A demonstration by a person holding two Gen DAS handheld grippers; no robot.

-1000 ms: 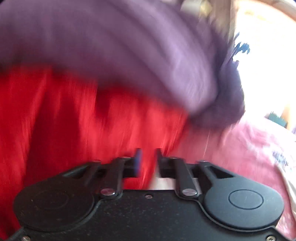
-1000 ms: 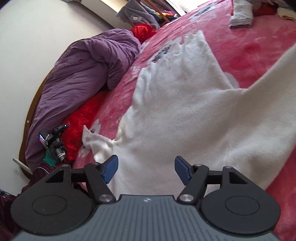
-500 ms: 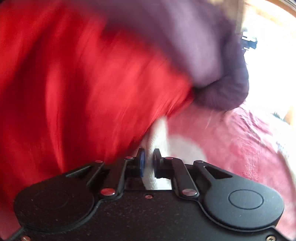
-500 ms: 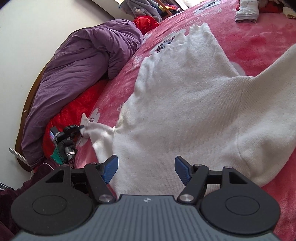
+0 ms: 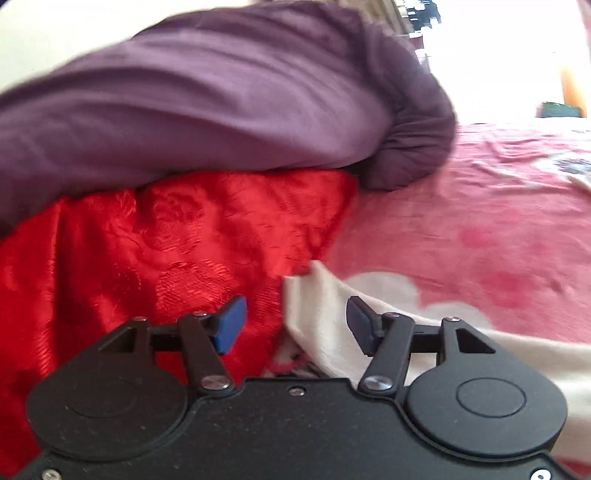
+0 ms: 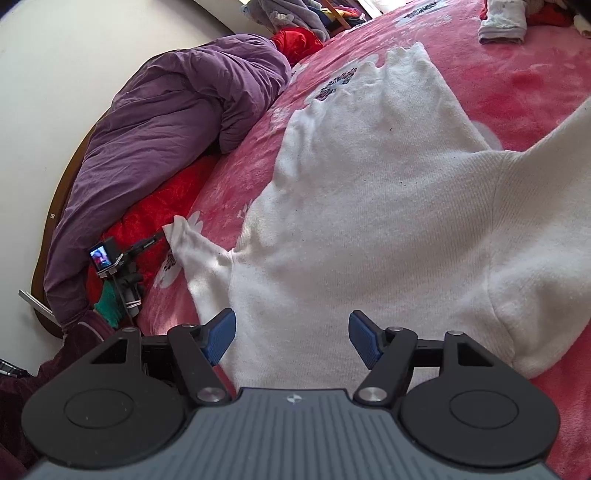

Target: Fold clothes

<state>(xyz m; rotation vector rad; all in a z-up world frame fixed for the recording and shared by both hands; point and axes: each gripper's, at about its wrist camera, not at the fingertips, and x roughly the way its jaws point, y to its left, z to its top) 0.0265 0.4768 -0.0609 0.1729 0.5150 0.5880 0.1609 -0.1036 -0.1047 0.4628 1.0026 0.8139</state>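
Observation:
A white knit sweater (image 6: pixel 369 206) lies spread flat on the pink bedspread (image 6: pixel 524 85). One sleeve stretches left toward the red quilt, the other runs off to the right. In the left wrist view the sleeve's cuff (image 5: pixel 317 314) lies between the fingers of my left gripper (image 5: pixel 295 325), which is open and not pinching it. The right wrist view shows that same left gripper (image 6: pixel 122 254) at the sleeve's tip. My right gripper (image 6: pixel 291 338) hovers open over the sweater's near edge, with nothing between its fingers.
A bunched purple duvet (image 5: pixel 207 110) lies over a red quilt (image 5: pixel 147 251) along the bed's left side by the wall. Folded clothes (image 6: pixel 502 20) and a pile of garments sit at the far end of the bed.
My left gripper was shut on the sleeve cuff half a second ago; it has since opened and the cuff lies loose between its fingers. The sleeve now lies stretched out to the left.

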